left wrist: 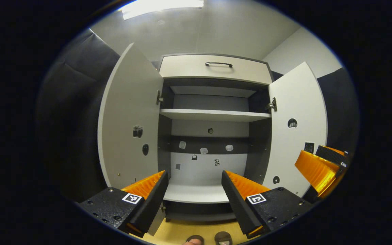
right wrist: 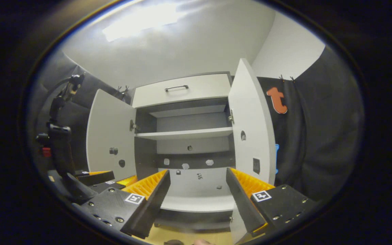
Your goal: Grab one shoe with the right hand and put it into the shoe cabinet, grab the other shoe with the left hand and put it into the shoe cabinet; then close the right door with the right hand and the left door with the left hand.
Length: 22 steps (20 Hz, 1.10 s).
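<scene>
The white shoe cabinet (left wrist: pixel 216 68) stands straight ahead with its left door (left wrist: pixel 128 119) and right door (left wrist: pixel 298 126) swung wide open. Its dark interior holds a middle shelf (left wrist: pixel 213 115) and a bare bottom shelf (left wrist: pixel 196 194). My left gripper (left wrist: pixel 194 175) is open in front of the bottom shelf, holding nothing. My right gripper (right wrist: pixel 197 172) is also open and empty, facing the same opening (right wrist: pixel 196 200). Two dark rounded shapes (left wrist: pixel 223 237) at the lower edge of the left gripper view look like shoe toes on the floor; I cannot tell more.
A drawer with a dark handle (left wrist: pixel 218 64) tops the cabinet. The right gripper (left wrist: pixel 320 160) shows beside the right door. The left gripper (right wrist: pixel 112 178) and a black mount (right wrist: pixel 60 136) sit left of the left door (right wrist: pixel 109 136). The floor (left wrist: pixel 182 231) is yellowish wood.
</scene>
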Available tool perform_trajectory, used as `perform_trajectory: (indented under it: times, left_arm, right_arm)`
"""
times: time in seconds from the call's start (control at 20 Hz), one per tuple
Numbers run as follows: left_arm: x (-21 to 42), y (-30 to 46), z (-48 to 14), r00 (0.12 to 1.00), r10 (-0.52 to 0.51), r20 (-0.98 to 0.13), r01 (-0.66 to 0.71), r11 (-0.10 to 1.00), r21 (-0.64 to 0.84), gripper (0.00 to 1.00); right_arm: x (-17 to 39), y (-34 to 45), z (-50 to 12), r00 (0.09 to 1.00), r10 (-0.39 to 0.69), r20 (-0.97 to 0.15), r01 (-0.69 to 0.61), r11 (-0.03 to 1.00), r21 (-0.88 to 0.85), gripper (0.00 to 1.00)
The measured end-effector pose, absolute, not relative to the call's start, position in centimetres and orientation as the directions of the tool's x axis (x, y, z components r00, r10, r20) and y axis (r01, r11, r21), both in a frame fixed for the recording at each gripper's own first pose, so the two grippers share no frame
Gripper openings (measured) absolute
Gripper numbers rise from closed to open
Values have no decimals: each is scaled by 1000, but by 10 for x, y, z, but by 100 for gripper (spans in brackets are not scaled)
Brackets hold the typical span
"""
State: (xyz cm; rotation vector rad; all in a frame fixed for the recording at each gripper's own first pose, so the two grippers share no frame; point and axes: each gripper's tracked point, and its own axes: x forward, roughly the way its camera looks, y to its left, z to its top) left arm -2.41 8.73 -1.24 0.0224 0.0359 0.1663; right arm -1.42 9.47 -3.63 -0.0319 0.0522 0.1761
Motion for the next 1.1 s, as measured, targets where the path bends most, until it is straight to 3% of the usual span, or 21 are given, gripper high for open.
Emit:
perform_trajectory:
  times: [0.3, 0.6, 0.75, 0.8, 0.9, 0.95, 1.1]
  left_arm:
    - [-31, 133, -15, 966, 255, -35, -253, 967, 39, 96]
    - [-37, 144, -20, 962, 268, -46, -266, 963, 39, 96]
    - [-40, 147, -25, 961, 269, -60, -267, 963, 45, 96]
    - [-40, 148, -27, 960, 271, -67, -268, 962, 47, 96]
    - [-42, 150, -31, 959, 274, -76, -272, 961, 46, 96]
    - [-43, 151, -33, 958, 276, -80, -274, 961, 45, 96]
    - [-45, 157, -40, 952, 289, -98, -285, 957, 52, 96]
  right_arm:
    - [-32, 128, -105, 955, 242, -172, -264, 958, -115, 99]
    - [-54, 127, -248, 883, 241, -403, -329, 930, -163, 96]
    - [-73, 124, -340, 803, 239, -547, -368, 920, -138, 99]
    - [-82, 120, -367, 766, 233, -599, -379, 917, -128, 95]
    - [-96, 115, -419, 696, 233, -679, -399, 912, -96, 99]
    - [-103, 108, -445, 660, 216, -719, -391, 917, -84, 96]
    - [-129, 87, -513, 544, 164, -823, -363, 930, -54, 98]
